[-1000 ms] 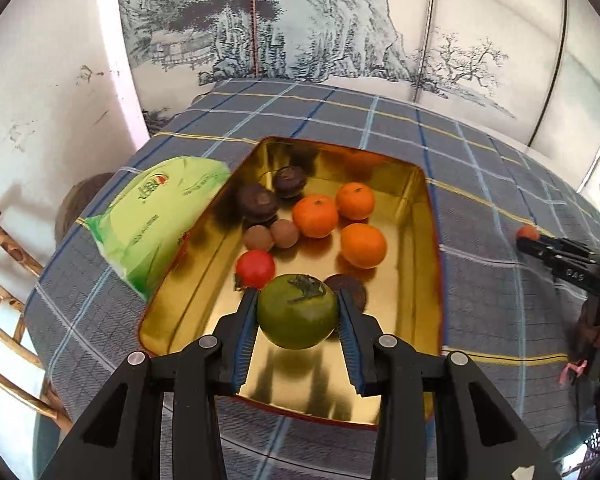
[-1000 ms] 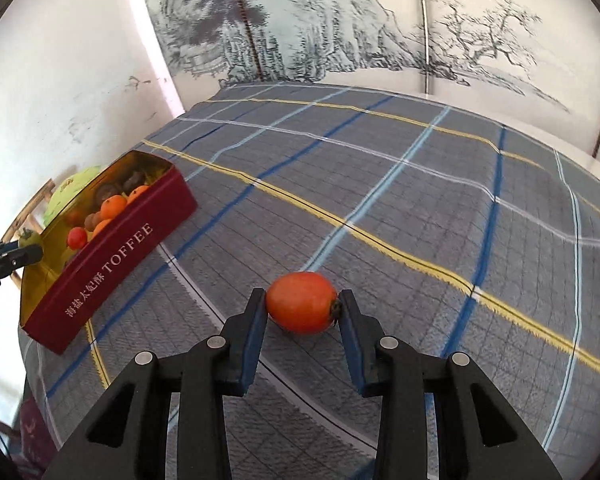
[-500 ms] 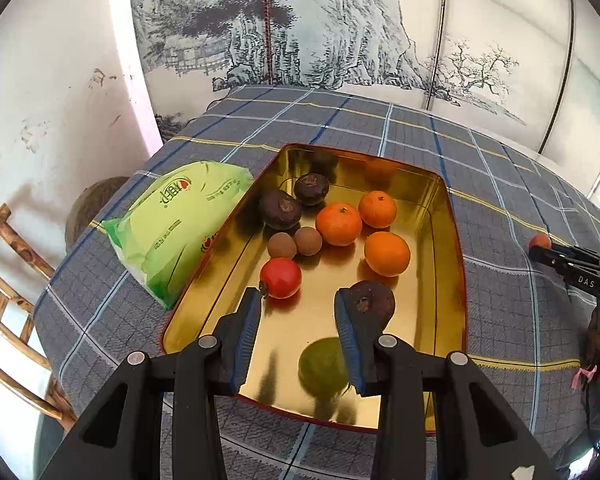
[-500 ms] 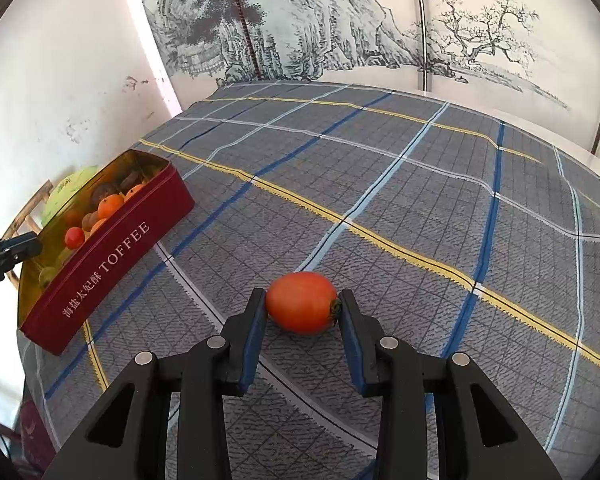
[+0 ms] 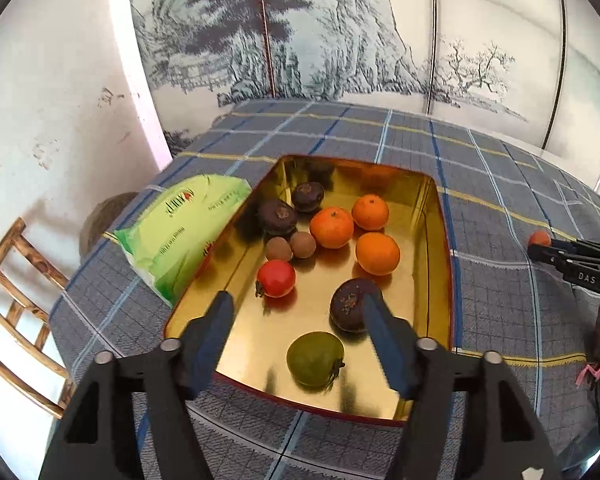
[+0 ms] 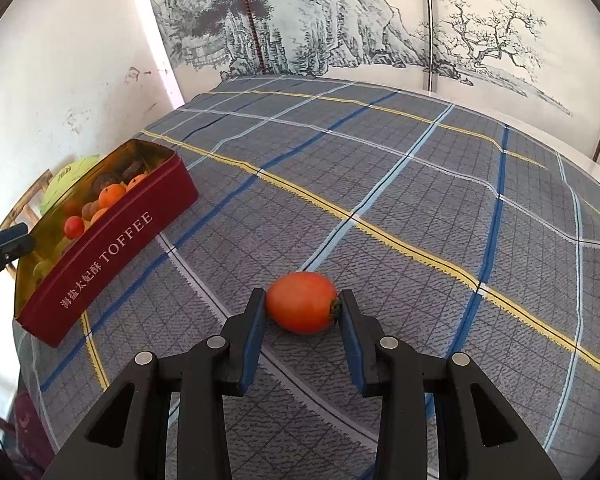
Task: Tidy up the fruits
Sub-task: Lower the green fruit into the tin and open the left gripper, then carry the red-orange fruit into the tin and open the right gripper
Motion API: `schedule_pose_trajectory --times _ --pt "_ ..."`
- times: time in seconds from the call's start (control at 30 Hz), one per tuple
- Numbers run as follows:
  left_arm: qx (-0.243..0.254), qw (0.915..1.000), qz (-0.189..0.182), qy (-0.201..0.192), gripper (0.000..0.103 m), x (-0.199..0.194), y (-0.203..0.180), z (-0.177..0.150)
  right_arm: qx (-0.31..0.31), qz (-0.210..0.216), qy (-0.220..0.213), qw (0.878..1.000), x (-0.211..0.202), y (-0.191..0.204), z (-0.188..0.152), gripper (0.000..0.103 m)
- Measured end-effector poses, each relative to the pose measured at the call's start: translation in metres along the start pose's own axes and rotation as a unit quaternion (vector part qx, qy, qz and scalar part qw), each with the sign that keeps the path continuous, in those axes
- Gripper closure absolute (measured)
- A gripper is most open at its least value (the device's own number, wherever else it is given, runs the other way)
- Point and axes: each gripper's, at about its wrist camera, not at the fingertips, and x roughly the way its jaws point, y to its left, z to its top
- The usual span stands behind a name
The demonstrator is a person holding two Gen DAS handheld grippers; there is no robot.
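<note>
Plaid-clothed table (image 6: pixel 400 168), ink-landscape screen (image 6: pixel 320 20) behind. Your right gripper (image 6: pixel 302 305) fingers pinch an orange-red tomato (image 6: pixel 301 302) resting on the cloth. Your left gripper (image 5: pixel 297 311) fingers spread above the toffee tin (image 5: pixel 424 200), green fruit (image 5: pixel 315 359) between them.

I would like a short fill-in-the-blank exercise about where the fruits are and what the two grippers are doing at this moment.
1. The green fruit lies inside the ____ tin.
2. The left gripper is ____ and holds nothing.
3. The right gripper has its fingers on both sides of an orange-red ____.
4. Beside the tin lies a green ____.

Missing words: gold; open; tomato; bag
</note>
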Motion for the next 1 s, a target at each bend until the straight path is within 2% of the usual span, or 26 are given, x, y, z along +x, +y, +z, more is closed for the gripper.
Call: schedule_pose_trajectory --times 0.1,0.33,0.4,0.8,1.0 --pt "0.007 0.9999 0.012 -0.008 0.029 -0.006 -0.003 0.001 0.002 0.007 -0.004 1.000 -0.007 0.005 0.000 0.066" --pt "0.013 0.9991 0.033 -0.022 0.021 -0.016 -0.003 -0.002 -0.011 0.035 -0.025 0.999 -0.029 0.029 0.015 0.066" --pt "0.010 0.9989 0.037 -0.026 0.014 -0.018 -0.002 -0.002 -0.019 0.044 -0.031 0.998 -0.035 0.040 0.020 0.066" --pt "0.013 0.9977 0.054 -0.040 0.013 -0.028 0.008 -0.012 -0.076 0.106 -0.041 0.991 -0.043 0.120 0.045 0.066" --pt "0.015 0.9964 0.063 -0.054 0.006 -0.034 0.012 -0.016 -0.100 0.130 -0.030 0.986 -0.033 0.154 0.050 0.066"
